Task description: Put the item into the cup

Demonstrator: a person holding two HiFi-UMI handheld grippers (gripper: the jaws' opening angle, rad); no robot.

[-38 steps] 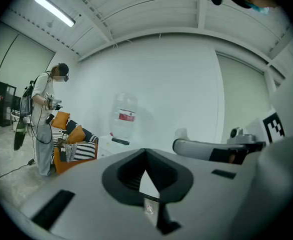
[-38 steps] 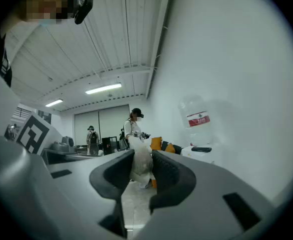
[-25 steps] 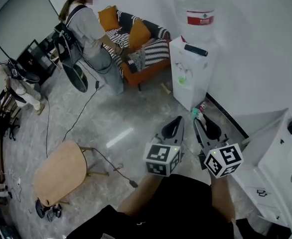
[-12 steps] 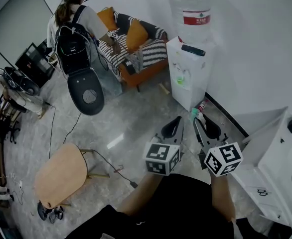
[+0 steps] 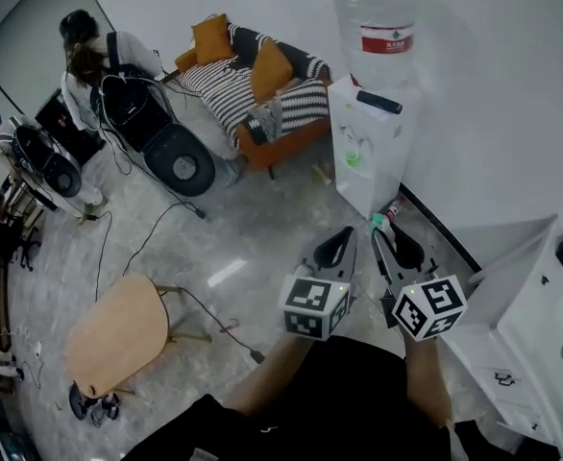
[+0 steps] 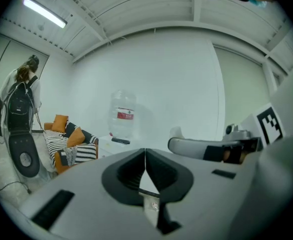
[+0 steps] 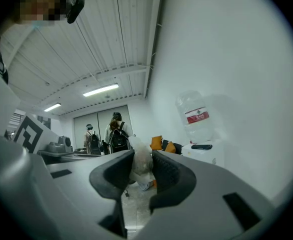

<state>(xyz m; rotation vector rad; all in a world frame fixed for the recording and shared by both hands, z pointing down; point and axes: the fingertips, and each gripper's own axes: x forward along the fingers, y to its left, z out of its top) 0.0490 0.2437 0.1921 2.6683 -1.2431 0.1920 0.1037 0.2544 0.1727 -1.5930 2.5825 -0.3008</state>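
Two hand-held grippers, side by side, pointing forward.
Left gripper (image 6: 145, 153): fingers closed together, empty; right gripper (image 7: 143, 153): fingers clamped on a pale item (image 7: 140, 164).

Walls: plain white walls (image 5: 512, 84) are enclosing the corner.
Floor: a grey marbled floor (image 5: 262, 229) is catching a pale glare.
Seating: an orange sofa (image 5: 283, 133) is sitting against the wall, carrying striped cushions.
Water: a white water dispenser (image 5: 368, 161) is standing beside it, bearing a clear bottle (image 5: 385, 17).
Table: a round wooden table (image 5: 118, 334) is showing at lower left.
Light: strip lights (image 7: 101, 90) are glowing on a ribbed ceiling (image 7: 116, 34).
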